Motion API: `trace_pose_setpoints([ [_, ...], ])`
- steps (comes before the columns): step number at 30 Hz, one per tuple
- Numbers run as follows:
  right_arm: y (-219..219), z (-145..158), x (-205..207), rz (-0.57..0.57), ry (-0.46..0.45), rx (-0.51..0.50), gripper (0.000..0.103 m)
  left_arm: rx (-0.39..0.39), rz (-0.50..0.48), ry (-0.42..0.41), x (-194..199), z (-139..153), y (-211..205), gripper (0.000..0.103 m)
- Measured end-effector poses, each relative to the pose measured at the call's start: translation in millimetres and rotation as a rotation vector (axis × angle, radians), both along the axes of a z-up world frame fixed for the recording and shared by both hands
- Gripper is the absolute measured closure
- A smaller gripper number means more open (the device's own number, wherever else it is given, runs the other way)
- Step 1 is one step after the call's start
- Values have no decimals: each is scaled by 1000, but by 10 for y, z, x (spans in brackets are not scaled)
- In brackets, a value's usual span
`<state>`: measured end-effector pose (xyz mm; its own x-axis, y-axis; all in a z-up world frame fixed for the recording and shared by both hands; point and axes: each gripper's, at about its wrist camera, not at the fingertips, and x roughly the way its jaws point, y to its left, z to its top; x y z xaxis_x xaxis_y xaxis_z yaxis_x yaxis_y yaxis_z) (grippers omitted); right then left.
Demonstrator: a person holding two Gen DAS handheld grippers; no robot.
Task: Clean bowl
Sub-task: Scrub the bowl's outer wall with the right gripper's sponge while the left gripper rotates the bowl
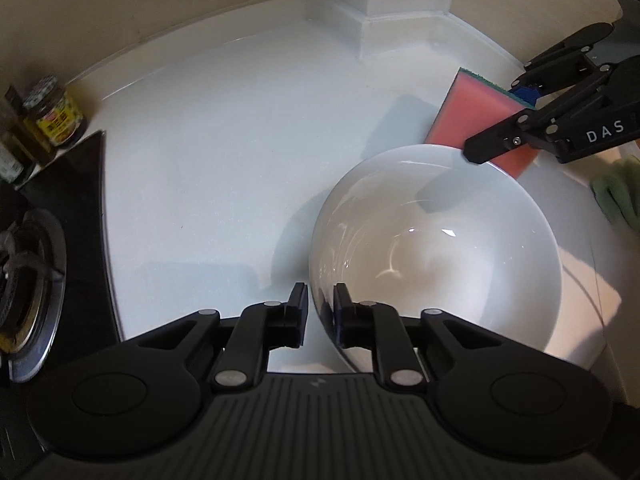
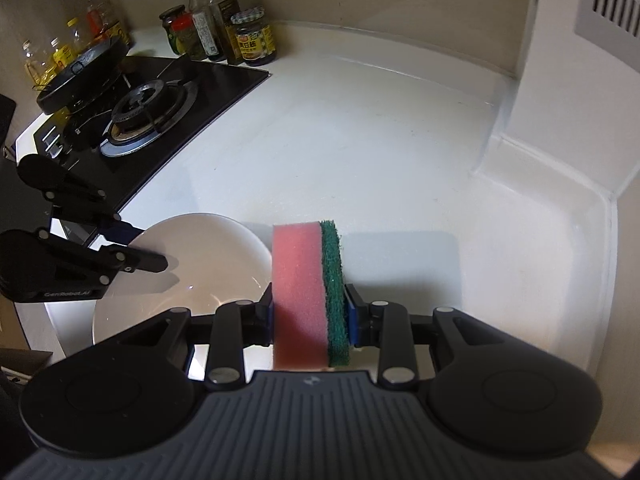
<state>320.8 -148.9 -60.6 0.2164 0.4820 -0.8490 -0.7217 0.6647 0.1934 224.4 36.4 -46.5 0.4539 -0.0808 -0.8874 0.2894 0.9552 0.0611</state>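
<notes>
My left claw (image 1: 320,304) pinched the bowl (image 1: 436,256) rim to steady it on the worktop (image 1: 224,152) | right claw (image 2: 310,312) clenched the sponge (image 2: 306,292), poised beside the bowl for scrubbing.

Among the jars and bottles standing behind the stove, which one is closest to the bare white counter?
The squat jar with the yellow label and checked lid. It stands at the right end of the group, beside the counter; the tall bottles stand left of it.

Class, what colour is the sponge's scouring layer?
Dark green scouring layer on the pink sponge, clearest in the right wrist view.
</notes>
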Motion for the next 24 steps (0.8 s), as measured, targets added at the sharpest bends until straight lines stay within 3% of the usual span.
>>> trace_pose_setpoints([
  [8,58,58,85,102,-3,-50,75,101,-310,-30,169,-43,-130,90],
  [11,155,58,138,123,-24,-69,75,76,-306,-18,268,-34,-122,90],
  [18,101,32,129,67,-16,-32,75,-74,61,26,158,46,73,90],
  [21,37,10,106,22,-7,-3,76,-103,137,28,53,30,91,90],
  [24,-13,-12,79,-12,1,19,76,-82,129,20,63,3,66,90],
])
